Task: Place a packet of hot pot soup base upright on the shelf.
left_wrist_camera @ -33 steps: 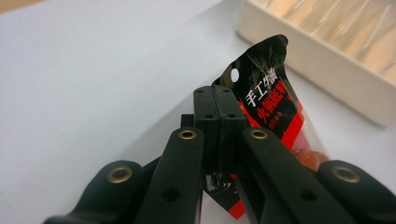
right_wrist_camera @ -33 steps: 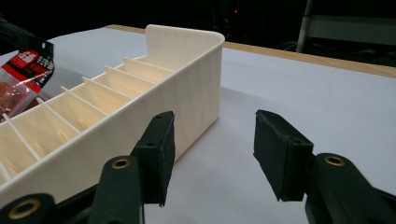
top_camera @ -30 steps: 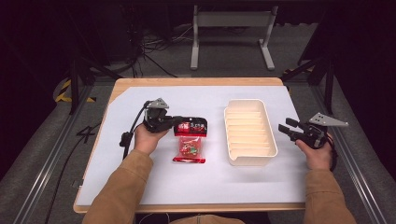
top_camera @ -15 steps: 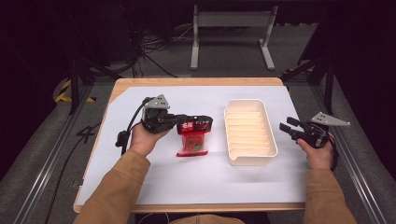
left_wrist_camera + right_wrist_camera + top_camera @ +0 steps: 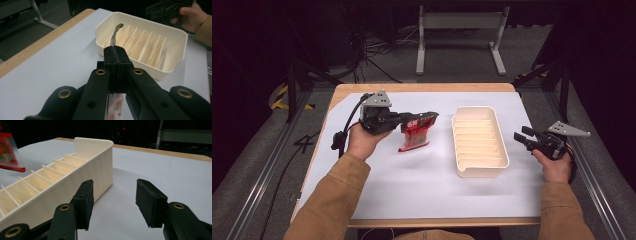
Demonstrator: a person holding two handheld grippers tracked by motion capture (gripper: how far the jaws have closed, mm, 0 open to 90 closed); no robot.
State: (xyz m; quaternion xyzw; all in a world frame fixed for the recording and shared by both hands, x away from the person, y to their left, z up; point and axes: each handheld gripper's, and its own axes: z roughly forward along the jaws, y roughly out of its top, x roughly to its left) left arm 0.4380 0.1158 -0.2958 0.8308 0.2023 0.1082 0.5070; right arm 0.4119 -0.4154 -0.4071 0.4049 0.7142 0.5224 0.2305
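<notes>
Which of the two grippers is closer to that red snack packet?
The left. The left gripper has its jaws shut on the red packet, lifting it left of the cream tray. The right gripper waits open on the tray's far side.

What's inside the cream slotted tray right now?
The cream slotted plastic tray holds nothing: thin dividers and bare slots. The red snack packet hangs left of it, clamped in the left tool. In the right gripper view the near wall hides some slot floors.
</notes>
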